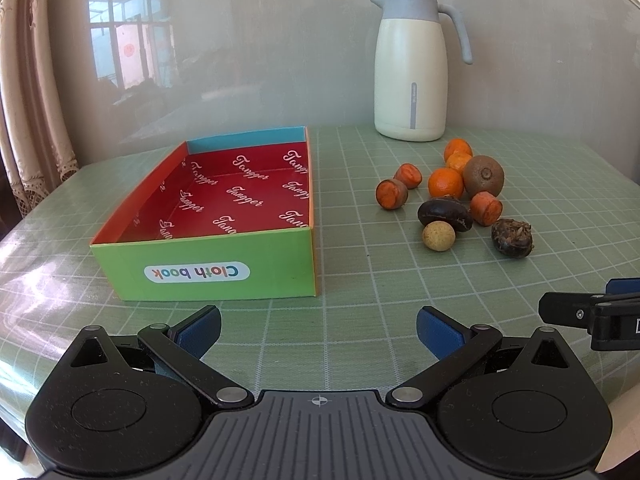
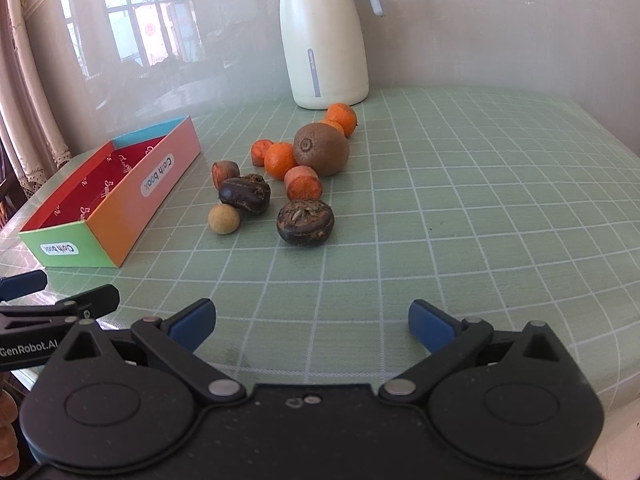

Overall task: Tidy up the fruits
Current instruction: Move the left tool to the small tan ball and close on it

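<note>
A pile of small fruits lies on the green grid mat: a kiwi, mandarins, orange cut pieces, dark water chestnuts and a pale round longan. An open box with a red inside and no fruit in it stands left of the pile. My left gripper is open, just in front of the box. My right gripper is open, well short of the pile. Both are empty.
A cream thermos jug stands behind the fruits against the wall. A curtain hangs at the left. The right gripper's tip shows at the right edge of the left wrist view. The mat's front edge is near.
</note>
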Demonstrator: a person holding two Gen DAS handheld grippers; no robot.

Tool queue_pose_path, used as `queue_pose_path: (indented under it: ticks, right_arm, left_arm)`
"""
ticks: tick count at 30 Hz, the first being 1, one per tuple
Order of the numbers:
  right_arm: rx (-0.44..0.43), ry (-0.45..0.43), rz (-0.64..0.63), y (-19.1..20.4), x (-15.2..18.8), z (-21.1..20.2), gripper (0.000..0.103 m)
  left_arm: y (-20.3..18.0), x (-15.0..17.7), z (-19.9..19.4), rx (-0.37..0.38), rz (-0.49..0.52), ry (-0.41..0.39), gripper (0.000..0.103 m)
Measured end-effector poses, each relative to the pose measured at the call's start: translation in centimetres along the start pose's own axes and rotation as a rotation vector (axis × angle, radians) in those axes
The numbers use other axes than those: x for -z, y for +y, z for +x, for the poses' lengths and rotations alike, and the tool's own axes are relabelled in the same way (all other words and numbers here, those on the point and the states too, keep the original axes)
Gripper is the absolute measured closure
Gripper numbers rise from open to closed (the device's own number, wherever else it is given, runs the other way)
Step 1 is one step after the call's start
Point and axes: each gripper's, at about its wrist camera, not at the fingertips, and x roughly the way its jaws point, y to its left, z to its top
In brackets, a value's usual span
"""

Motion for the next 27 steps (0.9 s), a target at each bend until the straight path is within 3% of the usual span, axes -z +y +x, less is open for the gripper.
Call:
queue_pose_path:
  ticks: [27]
  right_arm:
    - [0.047, -0.129, 0.206, -4.8, -1.6, -3.3, 0.000]
  left_arm:
    - [-3.8, -0.7, 0.4, 0.073, 0.130, -0.022, 0.000]
